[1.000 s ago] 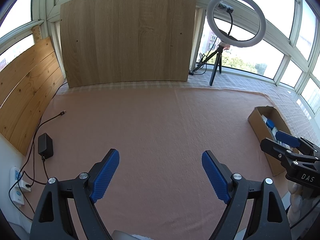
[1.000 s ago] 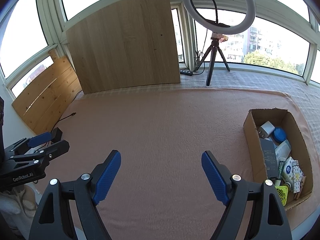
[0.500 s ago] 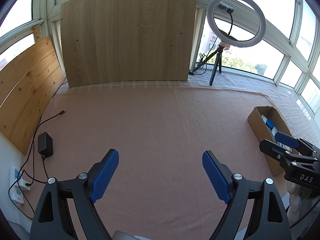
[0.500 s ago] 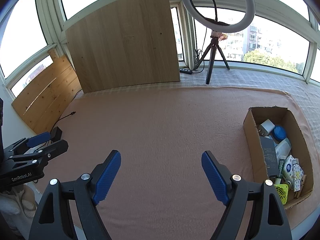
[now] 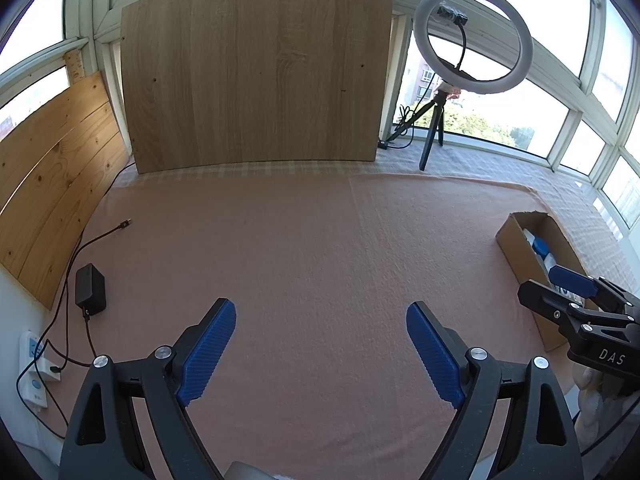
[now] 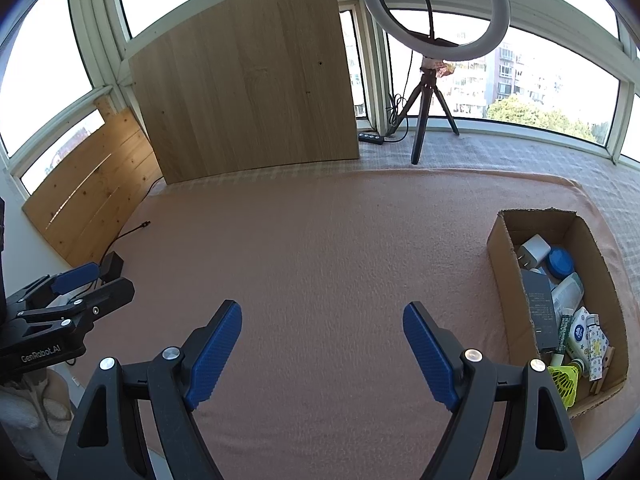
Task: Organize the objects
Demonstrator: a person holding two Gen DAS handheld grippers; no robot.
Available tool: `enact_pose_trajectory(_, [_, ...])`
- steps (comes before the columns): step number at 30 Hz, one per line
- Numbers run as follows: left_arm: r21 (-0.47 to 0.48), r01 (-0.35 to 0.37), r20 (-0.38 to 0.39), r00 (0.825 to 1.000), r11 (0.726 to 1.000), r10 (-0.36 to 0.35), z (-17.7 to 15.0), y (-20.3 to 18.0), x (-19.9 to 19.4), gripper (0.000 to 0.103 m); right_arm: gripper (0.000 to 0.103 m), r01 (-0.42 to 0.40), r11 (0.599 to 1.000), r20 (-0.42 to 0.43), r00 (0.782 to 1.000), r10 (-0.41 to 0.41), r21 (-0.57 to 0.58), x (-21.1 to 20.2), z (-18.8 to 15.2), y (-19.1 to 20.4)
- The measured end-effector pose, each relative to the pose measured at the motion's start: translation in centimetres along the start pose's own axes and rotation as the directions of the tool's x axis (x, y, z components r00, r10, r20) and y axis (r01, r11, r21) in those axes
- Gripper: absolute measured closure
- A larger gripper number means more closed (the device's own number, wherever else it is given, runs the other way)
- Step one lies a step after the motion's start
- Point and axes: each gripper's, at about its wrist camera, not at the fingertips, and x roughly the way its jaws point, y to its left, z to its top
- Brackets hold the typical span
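Pink cloth (image 6: 320, 248) bare ahead of both sets of fingers, everything packed in the cardboard box (image 6: 502, 248).

I hold the left gripper (image 5: 320, 344) and right gripper (image 6: 322, 344) spread wide, grasping nothing; the box sits right of my right fingers, its white charger (image 6: 534, 249), bottle (image 6: 568, 290) and yellow piece (image 6: 564, 384) jammed together, so I judge a reach could snag neighbours or drag the light carton.
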Motion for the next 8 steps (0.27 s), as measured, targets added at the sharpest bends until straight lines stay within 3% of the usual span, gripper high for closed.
enact_pose_trajectory(8, [0.007,-0.002,0.001,1.000,1.000,0.002,-0.01,-0.04,0.35,0.013,0.023,0.000,1.000,0.000,1.000,0.000,0.000,0.03,0.02,-0.02])
